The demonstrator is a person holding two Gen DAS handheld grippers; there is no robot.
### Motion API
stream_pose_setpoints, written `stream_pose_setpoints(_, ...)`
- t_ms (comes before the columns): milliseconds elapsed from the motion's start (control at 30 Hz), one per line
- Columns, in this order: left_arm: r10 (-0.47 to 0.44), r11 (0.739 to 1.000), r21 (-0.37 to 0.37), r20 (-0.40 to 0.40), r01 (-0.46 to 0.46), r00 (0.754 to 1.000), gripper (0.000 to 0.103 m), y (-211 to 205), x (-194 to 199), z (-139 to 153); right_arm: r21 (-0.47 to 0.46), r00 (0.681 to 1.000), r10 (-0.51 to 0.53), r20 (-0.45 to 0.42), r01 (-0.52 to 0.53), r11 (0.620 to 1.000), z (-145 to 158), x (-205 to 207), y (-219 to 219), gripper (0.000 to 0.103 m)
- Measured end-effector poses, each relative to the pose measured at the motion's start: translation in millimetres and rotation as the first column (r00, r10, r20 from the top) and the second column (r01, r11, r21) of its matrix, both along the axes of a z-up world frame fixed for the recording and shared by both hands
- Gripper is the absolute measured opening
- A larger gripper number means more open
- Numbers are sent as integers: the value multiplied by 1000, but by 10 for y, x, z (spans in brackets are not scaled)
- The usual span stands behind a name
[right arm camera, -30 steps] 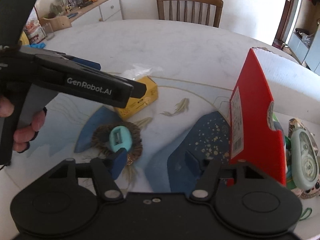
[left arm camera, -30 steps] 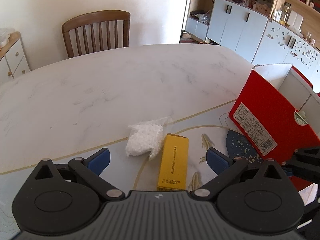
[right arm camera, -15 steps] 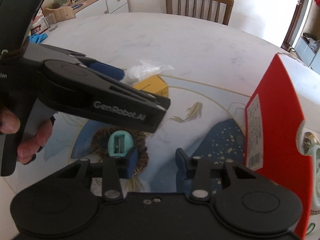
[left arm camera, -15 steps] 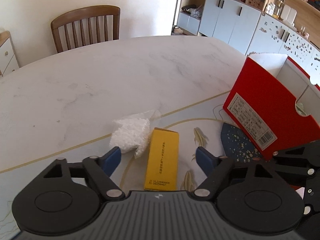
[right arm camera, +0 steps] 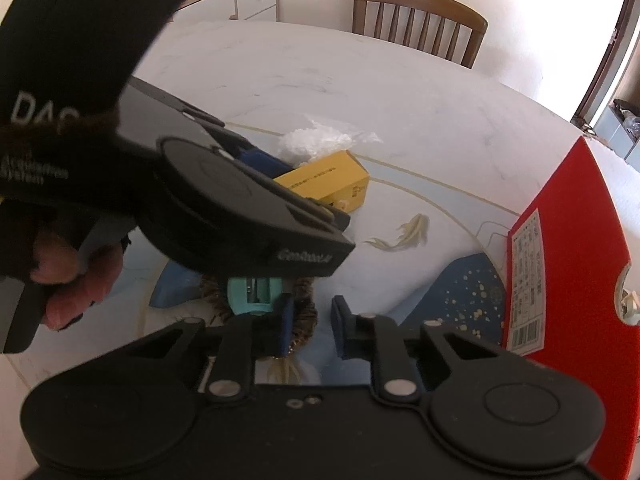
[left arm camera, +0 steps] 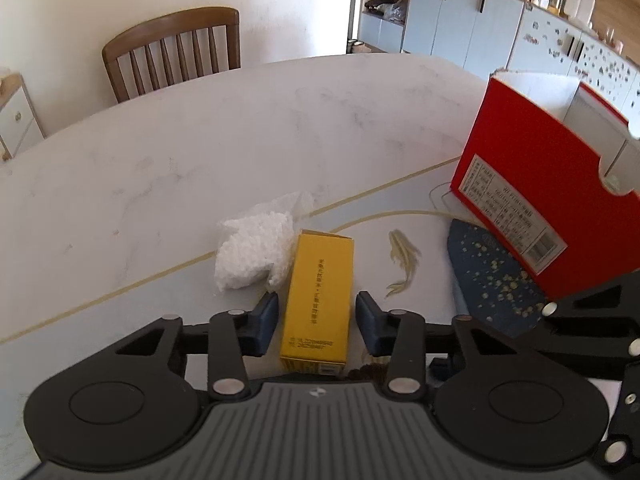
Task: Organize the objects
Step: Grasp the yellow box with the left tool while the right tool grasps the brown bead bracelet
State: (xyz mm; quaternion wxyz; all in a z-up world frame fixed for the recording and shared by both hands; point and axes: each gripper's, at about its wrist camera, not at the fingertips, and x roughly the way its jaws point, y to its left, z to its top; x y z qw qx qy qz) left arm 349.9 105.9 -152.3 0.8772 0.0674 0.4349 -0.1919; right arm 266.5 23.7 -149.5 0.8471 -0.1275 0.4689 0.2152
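A yellow carton [left arm camera: 318, 300] lies on the table mat, lengthwise between the fingers of my left gripper [left arm camera: 316, 318]. The jaws stand a little wider than the carton, with small gaps on both sides. The carton also shows in the right wrist view [right arm camera: 328, 182], partly behind the left gripper's body [right arm camera: 224, 200]. A bag of white foam bits [left arm camera: 254, 250] touches the carton's far left corner. My right gripper [right arm camera: 312, 326] is partly open and empty, above a teal sharpener [right arm camera: 250, 294] on a brown fuzzy coaster [right arm camera: 304, 314].
A red open box [left arm camera: 536, 188] stands at the right on the mat, with items inside it mostly hidden. A wooden chair [left arm camera: 172, 52] is behind the white marble table [left arm camera: 200, 140]. Cabinets [left arm camera: 460, 12] line the far right wall.
My left gripper has moved forward and narrowed its jaws around the yellow carton. My right gripper has narrowed too and dropped closer over the sharpener.
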Motion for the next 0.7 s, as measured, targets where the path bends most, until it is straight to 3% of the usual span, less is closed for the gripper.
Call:
stream_pose_setpoints(67, 12, 1000, -11, -9, -12, 1000, 33, 11, -7, 9, 8, 1000, -4, -7, 4, 1000, 1, 11, -16, 13)
stream_pose_setpoints(133, 14, 1000, -1, -7, -14, 1000, 31, 5, -23, 17, 20, 1000, -12, -16, 12, 1000, 8, 29, -36, 9)
stream_pose_setpoints(400, 32, 999, -29, 7, -32, 999, 29, 95, -120, 101, 79, 997, -58, -47, 62, 995, 102, -20, -144, 7)
stream_pose_setpoints(700, 43, 997, -70, 32, -40, 999, 29, 255, -321, 284, 155, 997, -79, -20, 81, 985, 366, -171, -364, 7)
